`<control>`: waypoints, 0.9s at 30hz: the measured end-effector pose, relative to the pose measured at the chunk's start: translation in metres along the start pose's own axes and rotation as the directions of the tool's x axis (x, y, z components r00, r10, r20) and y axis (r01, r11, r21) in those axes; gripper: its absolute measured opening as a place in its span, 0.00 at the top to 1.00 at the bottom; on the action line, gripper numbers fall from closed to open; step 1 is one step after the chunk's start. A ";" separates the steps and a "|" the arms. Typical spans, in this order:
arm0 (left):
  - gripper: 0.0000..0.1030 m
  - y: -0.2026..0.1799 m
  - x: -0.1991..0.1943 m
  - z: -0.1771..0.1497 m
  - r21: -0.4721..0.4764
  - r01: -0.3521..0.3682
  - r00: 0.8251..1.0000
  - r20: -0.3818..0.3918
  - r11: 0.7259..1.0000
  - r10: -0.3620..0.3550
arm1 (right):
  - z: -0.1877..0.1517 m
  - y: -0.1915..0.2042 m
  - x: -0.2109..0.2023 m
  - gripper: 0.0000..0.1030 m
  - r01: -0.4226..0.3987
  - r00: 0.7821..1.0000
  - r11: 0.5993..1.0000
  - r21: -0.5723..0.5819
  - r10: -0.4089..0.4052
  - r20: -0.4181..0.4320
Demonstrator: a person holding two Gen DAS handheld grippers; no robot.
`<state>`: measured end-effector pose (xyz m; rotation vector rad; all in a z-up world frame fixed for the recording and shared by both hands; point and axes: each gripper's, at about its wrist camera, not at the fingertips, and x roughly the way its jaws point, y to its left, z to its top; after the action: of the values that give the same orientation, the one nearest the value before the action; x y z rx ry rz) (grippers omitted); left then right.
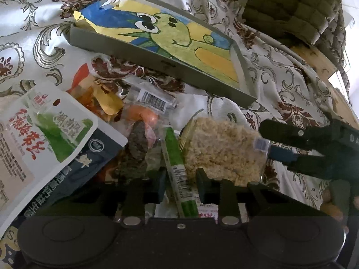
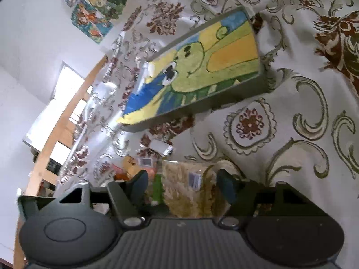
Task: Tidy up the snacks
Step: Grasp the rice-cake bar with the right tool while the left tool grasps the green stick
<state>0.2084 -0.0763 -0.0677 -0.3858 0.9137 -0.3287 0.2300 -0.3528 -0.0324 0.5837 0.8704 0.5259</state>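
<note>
My left gripper (image 1: 181,186) sits low over a heap of snacks, its pads closed on a thin green stick packet (image 1: 177,168). Right of that lies a clear packet of beige puffed-rice cake (image 1: 222,150). My right gripper (image 1: 268,141) reaches in from the right and straddles the cake's labelled end. In the right wrist view the rice cake (image 2: 188,186) lies between the fingers of my right gripper (image 2: 182,187), which stand a little wider than it. Behind the heap rests a grey tray (image 1: 125,53) lined with a cartoon drawing, also seen as the tray (image 2: 202,106).
Left of the heap lie a white-and-green pouch (image 1: 44,130), a dark blue pouch (image 1: 89,163), an orange snack (image 1: 143,116) and yellow wrappers (image 1: 107,103). A floral cloth (image 2: 291,134) covers the surface. An olive quilted jacket (image 1: 291,9) lies at the far right.
</note>
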 end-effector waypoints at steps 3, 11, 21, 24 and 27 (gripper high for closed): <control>0.71 0.002 -0.001 -0.001 -0.004 -0.004 1.000 0.001 1.000 0.004 | 0.001 0.004 -0.002 0.36 -0.038 0.999 0.999 -0.033 0.038 0.004; 0.79 0.005 -0.004 -0.005 0.014 -0.036 0.999 -0.012 0.999 0.037 | -0.007 0.023 0.007 0.35 -0.071 0.993 0.982 -0.173 0.052 -0.110; 0.80 0.002 -0.002 0.001 0.015 -0.054 0.997 -0.045 0.998 0.055 | -0.022 0.025 0.035 0.72 0.030 0.986 0.977 -0.210 -0.063 -0.154; 0.82 0.002 -0.003 0.002 -0.006 -0.063 0.997 -0.051 0.998 0.063 | -0.023 0.025 0.031 0.73 0.032 0.987 0.978 -0.206 -0.063 -0.146; 0.82 -0.001 -0.008 -0.002 -0.007 -0.065 0.997 -0.048 0.998 0.065 | -0.022 0.031 0.025 0.76 0.035 0.991 0.970 -0.242 -0.065 -0.116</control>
<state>0.2022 -0.0736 -0.0628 -0.3566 0.9727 -0.2753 0.2194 -0.3089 -0.0367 0.3103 0.9200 0.6155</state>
